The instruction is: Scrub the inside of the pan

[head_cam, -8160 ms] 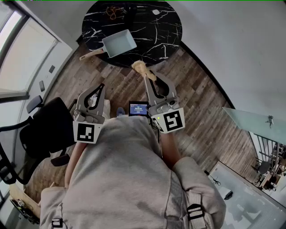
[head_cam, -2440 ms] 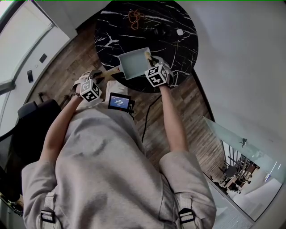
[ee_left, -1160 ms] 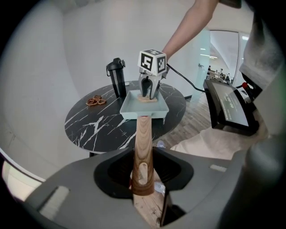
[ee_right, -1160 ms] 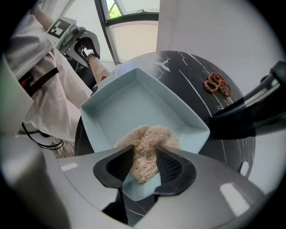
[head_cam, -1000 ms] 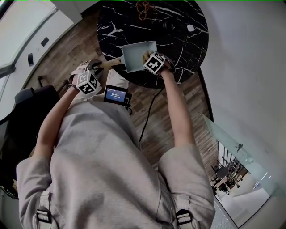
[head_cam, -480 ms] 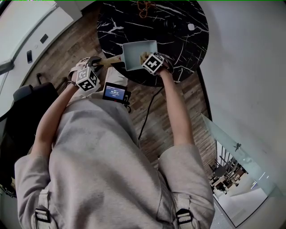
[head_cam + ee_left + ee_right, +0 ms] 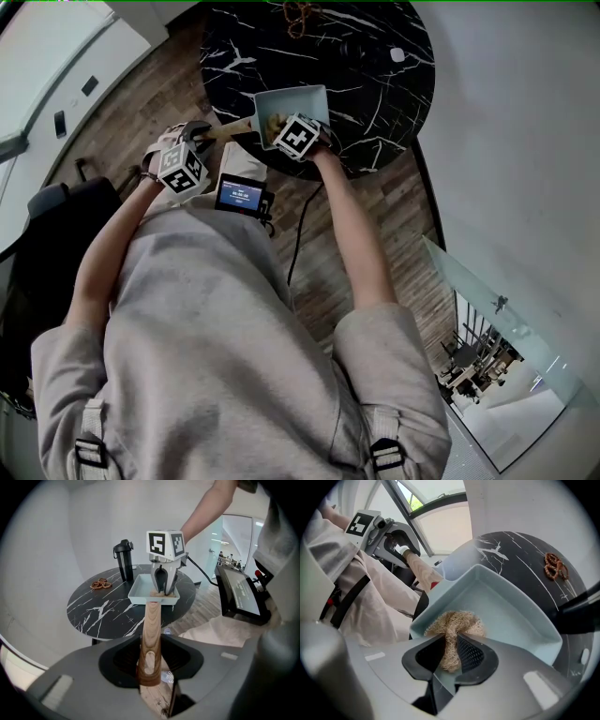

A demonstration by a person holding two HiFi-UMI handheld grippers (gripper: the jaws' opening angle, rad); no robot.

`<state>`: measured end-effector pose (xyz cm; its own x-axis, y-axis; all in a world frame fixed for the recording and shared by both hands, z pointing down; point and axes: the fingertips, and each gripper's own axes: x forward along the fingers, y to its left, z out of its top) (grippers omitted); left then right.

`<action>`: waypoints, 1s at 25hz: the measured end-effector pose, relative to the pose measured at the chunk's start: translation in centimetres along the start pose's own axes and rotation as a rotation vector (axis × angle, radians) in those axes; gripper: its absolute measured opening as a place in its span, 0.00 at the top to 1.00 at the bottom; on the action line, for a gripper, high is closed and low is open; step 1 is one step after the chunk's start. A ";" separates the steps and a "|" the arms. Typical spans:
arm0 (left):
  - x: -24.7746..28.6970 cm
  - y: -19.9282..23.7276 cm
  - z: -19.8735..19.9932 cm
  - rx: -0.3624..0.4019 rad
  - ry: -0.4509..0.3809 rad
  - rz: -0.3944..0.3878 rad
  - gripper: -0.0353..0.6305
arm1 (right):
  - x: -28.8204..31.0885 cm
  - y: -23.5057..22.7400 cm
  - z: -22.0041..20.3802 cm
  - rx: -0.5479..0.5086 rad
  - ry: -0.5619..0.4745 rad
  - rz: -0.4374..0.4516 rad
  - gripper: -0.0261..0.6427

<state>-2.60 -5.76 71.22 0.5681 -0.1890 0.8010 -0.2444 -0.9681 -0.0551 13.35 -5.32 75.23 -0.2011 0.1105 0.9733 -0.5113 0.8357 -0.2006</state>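
While our left claw [image 7: 150,674] clamped the handle [image 7: 152,618] steady, our right claw [image 7: 449,654], just closing tighter on the loofah [image 7: 452,624], needed firm strokes across the pan [image 7: 513,616].

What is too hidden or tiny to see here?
- Pan floor under the scrubber: right gripper view, covered by scrubber and right claw, which has just been closing on it.
- Scrubber: head view, mostly behind the right claw's cube.
- Screen writing: head view, too small.
- Brown bits: left gripper view, too small to name.
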 end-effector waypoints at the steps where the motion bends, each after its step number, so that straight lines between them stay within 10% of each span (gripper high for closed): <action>1: 0.0 0.0 0.0 0.001 -0.001 -0.001 0.74 | 0.2 0.3 0.3 0.004 -0.007 0.007 0.83; 12: 0.3 0.0 0.6 0.005 -0.025 -0.012 0.74 | 0.5 1.2 2.1 0.119 -0.064 0.005 0.84; 19: 0.3 0.1 0.7 0.013 -0.029 -0.018 0.74 | -0.8 0.8 1.8 0.378 -0.256 0.081 0.86; 25: 0.4 -0.1 0.7 0.018 -0.032 -0.024 0.74 | -2.9 0.7 2.9 0.396 -0.380 0.104 0.90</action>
<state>-1.77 -5.81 71.08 0.5988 -0.1705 0.7825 -0.2164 -0.9752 -0.0469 11.17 -6.57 71.94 -0.5173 -0.0812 0.8520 -0.7327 0.5565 -0.3918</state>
